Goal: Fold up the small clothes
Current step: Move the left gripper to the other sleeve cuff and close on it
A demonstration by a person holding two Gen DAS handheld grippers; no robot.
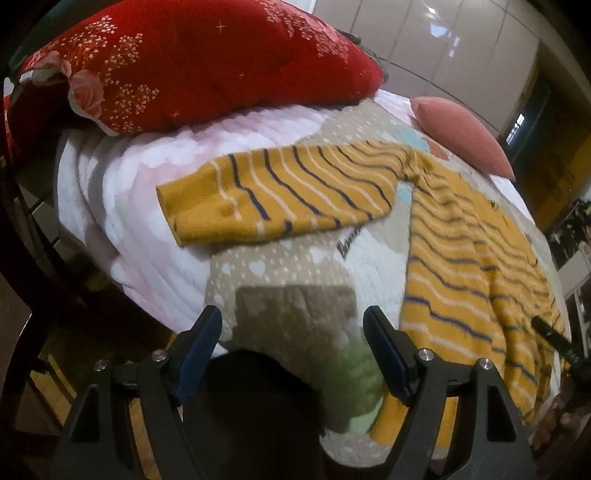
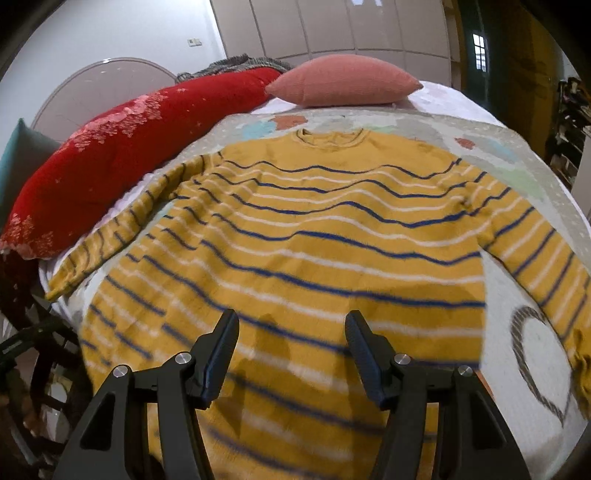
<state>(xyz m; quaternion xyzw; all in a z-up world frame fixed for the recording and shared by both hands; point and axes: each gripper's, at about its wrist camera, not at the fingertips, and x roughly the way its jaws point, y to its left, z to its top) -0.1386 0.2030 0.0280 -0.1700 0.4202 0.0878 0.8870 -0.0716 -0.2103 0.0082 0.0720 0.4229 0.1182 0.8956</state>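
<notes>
A mustard-yellow sweater [image 2: 314, 236] with blue and white stripes lies spread flat on the bed, neck toward the far pillows, both sleeves stretched out to the sides. In the left wrist view its left sleeve [image 1: 280, 192] runs across the quilt and the body [image 1: 476, 266] fills the right side. My left gripper [image 1: 293, 319] hovers open above the quilt beside the sweater's lower left edge, nothing between its fingers. My right gripper [image 2: 291, 325] stands open over the lower middle of the sweater body, holding nothing.
A patterned quilt [image 1: 280, 273] covers the bed. A large red floral pillow [image 1: 207, 62] lies along the far left, and a pink cushion [image 2: 343, 79] sits beyond the neck. Bed edge and dark floor [image 1: 55, 332] lie at the left. White wardrobe doors [image 2: 351, 26] stand behind.
</notes>
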